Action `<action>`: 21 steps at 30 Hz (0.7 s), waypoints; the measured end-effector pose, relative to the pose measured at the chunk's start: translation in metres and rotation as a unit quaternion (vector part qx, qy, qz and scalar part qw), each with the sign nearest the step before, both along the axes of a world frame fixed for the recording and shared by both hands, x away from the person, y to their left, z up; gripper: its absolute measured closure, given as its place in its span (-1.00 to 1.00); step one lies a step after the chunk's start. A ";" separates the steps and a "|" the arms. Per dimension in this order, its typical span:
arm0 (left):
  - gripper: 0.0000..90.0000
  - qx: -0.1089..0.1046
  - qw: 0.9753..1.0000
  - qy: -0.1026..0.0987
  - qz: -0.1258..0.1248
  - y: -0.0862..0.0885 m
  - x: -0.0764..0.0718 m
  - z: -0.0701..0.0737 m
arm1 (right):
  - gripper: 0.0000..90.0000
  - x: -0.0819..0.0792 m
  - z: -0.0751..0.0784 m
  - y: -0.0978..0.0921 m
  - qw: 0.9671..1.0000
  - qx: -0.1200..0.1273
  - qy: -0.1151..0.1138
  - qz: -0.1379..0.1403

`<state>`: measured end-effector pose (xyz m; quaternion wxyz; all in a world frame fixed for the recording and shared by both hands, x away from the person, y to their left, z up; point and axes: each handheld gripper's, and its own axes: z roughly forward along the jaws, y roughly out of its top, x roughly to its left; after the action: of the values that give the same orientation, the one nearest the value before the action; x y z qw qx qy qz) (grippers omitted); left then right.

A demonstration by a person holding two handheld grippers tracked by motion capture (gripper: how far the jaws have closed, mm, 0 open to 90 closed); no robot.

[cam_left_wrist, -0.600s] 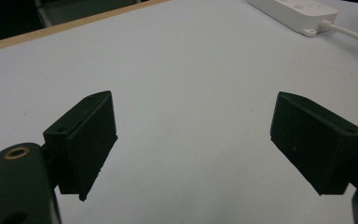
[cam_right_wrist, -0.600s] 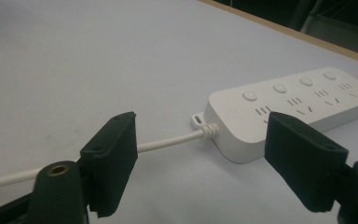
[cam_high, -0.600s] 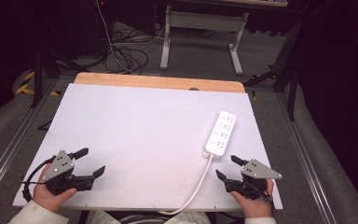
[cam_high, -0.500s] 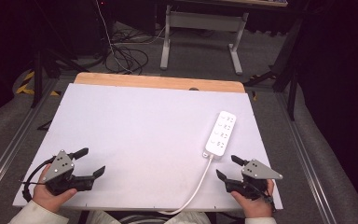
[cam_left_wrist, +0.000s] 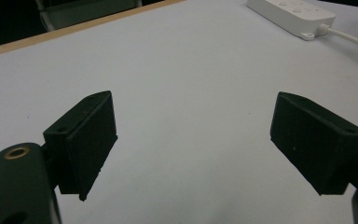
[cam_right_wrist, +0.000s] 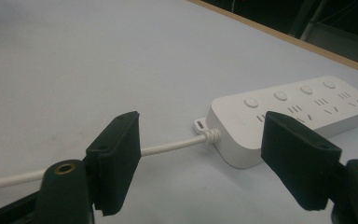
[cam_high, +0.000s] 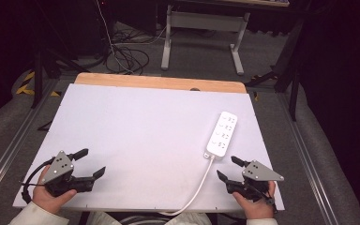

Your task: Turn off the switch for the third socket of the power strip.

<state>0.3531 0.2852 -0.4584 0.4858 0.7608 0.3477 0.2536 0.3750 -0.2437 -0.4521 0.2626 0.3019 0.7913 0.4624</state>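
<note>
Two grippers rest at your table's point(cam_high: 136, 136) near edge; your left gripper point(cam_high: 88, 163) has its jaws wide apart over bare white surface; your right gripper point(cam_high: 228, 168), jaws likewise apart, sits just beside the power strip point(cam_high: 222, 133) and its cord point(cam_high: 198, 187).

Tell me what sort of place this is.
Probably a lab or workshop set up for recording. A white board tops a wooden table, holding just a power strip; loose cables trail over grey carpet, and a desk frame stands in the dark behind.
</note>
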 end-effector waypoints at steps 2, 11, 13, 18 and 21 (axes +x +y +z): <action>-0.66 0.001 1.000 -0.003 -0.002 0.000 -0.001 0.001 | -0.30 -0.001 0.000 0.000 1.000 0.001 0.001 0.002; -0.66 -0.008 1.000 0.005 -0.002 0.001 -0.002 0.002 | -0.30 0.001 0.003 0.002 1.000 0.008 0.013 0.013; -0.65 -0.011 1.000 0.010 -0.001 0.000 -0.002 0.002 | -0.29 0.002 0.005 0.003 1.000 0.015 0.018 0.018; -0.65 0.001 1.000 0.004 -0.003 -0.001 -0.003 0.003 | -0.27 0.002 0.012 0.006 1.000 0.009 0.016 0.018; -0.65 0.006 1.000 0.003 -0.004 -0.001 -0.003 0.003 | -0.25 0.006 0.019 0.006 1.000 0.008 0.018 0.014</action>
<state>0.3500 0.2838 -0.4557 0.4813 0.7655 0.3447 0.2521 0.3815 -0.2374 -0.4329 0.2396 0.3006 0.7966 0.4666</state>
